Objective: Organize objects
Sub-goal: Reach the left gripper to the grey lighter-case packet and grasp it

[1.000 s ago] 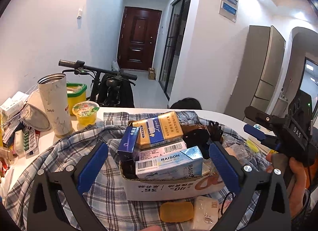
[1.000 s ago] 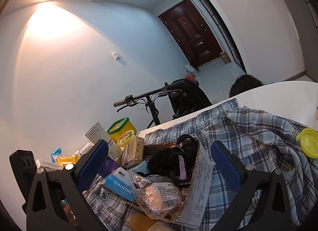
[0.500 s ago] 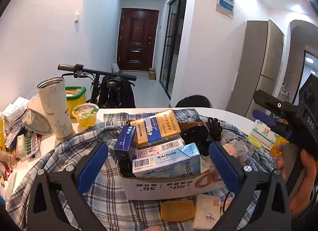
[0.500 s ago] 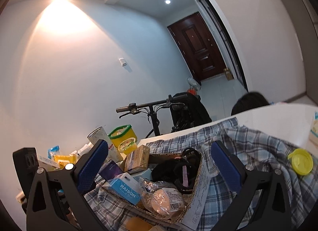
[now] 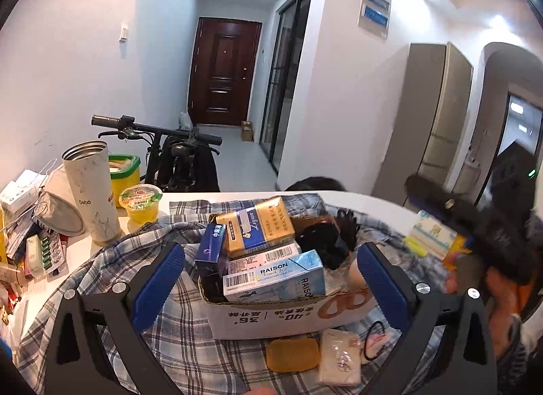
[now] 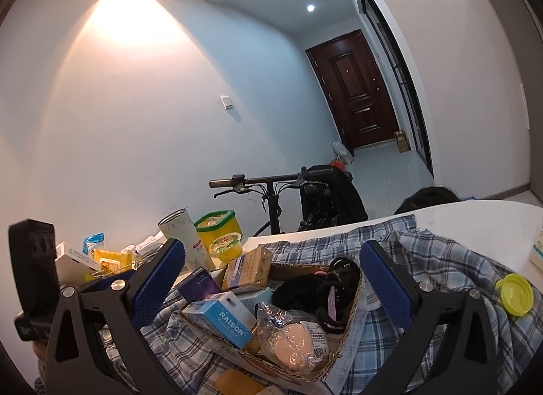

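Observation:
A cardboard box (image 5: 271, 318) (image 6: 351, 337) rests on a plaid shirt (image 5: 142, 249) (image 6: 441, 259) spread over the white table. Packed in it are a gold carton (image 5: 258, 225) (image 6: 247, 267), a light-blue RAISON pack (image 5: 275, 279) (image 6: 225, 318), a dark blue pack (image 5: 212, 252), black items (image 5: 322, 242) (image 6: 298, 291) and a bagged bun (image 6: 292, 340). My left gripper (image 5: 269, 279) hovers open just in front of the box, nothing between its fingers. My right gripper (image 6: 271, 288) hangs open above the box's right side, empty; a hand (image 5: 499, 288) holds it, blurred, at right.
A white tumbler (image 5: 90, 191), a green-lidded yellow tub (image 5: 124, 174), a jelly cup (image 5: 141, 203) and a heap of pill packs and a mask (image 5: 30, 225) sit at left. A yellow lid (image 6: 514, 293) lies on the shirt. A bicycle (image 6: 288, 198) stands behind the table.
Both grippers have risen and tilted a little. The right gripper swung left towards the box, now blurred in the left view. Both jaws stay wide.

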Demonstrator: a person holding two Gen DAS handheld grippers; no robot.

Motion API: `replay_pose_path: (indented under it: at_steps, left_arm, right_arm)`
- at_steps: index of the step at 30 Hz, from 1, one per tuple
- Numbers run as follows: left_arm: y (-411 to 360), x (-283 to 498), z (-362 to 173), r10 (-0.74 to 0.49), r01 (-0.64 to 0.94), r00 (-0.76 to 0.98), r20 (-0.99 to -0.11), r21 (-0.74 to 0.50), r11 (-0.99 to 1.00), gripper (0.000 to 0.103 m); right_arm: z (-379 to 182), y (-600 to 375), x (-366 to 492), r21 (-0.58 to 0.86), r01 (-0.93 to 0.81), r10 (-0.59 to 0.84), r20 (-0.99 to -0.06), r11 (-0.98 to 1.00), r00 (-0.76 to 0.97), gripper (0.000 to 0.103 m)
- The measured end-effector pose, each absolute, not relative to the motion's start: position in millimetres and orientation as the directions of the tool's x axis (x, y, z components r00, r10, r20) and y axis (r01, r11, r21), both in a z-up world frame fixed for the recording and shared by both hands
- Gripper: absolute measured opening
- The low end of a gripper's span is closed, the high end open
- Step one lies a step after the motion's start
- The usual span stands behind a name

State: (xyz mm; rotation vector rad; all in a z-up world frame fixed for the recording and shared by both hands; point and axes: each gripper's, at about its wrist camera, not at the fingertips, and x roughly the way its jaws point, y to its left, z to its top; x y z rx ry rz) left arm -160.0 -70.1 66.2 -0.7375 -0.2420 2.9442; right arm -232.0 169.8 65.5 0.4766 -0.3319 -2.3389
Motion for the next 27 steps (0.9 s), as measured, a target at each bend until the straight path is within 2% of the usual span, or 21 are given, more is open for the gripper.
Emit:
replay_pose_path:
  at_steps: [5,9,12,15,16,19,23,27]
  left_arm:
    - [-78.8,-132.9,60.0,0.199,-0.119,-0.825,-0.529,-0.181,-0.976,0.103]
    - [-68.2,-110.6,23.3,0.235,-0.185,-0.701,-0.673,-0.147,-0.972,0.103]
    - [-53.0,-104.8,-7.9,0.152,-0.187,-0.622,-0.768,-0.043,-0.981,0.103]
    - [-45.5,-111.1,-35.0,0.024,-0.148,-0.584,-0.811,0.078,-0.986,0.103]
    - [-47.5,-114.2,-41.6,0.012,-0.129,-0.568,-0.823,0.075,-0.989,0.103]
    - [-59.1,-122.1,-54.8,0.076,-0.110,-0.517,-0.853,-0.021,-0.994,0.103]
    - [-67.2,-122.0,-57.3,0.121,-0.104,-0.522,-0.844,-0.078,-0.991,0.102]
    - [-65.6,-126.1,-68.1,0.138,-0.100,-0.484,-0.864,-0.102,-0.990,0.075]
  right_arm:
    - [64.4,167.7,-232.4,0.367,0.605,-0.702,-0.254,-0.706,-0.666,0.103]
    - [65.5,168.2,-230.8,0.364,0.606,-0.700,-0.248,-0.708,-0.669,0.103]
    - [65.4,167.0,-230.0,0.367,0.609,-0.705,-0.249,-0.703,-0.664,0.103]
    - [64.5,164.6,-229.8,0.363,0.612,-0.707,-0.255,-0.702,-0.660,0.103]
    - [64.2,164.1,-229.6,0.360,0.612,-0.706,-0.258,-0.704,-0.660,0.103]
    - [62.6,162.3,-230.9,0.358,0.609,-0.703,-0.269,-0.708,-0.658,0.103]
    - [61.7,161.9,-231.6,0.361,0.607,-0.703,-0.276,-0.708,-0.656,0.103]
    - [60.8,158.1,-230.7,0.356,0.611,-0.705,-0.284,-0.707,-0.649,0.103]
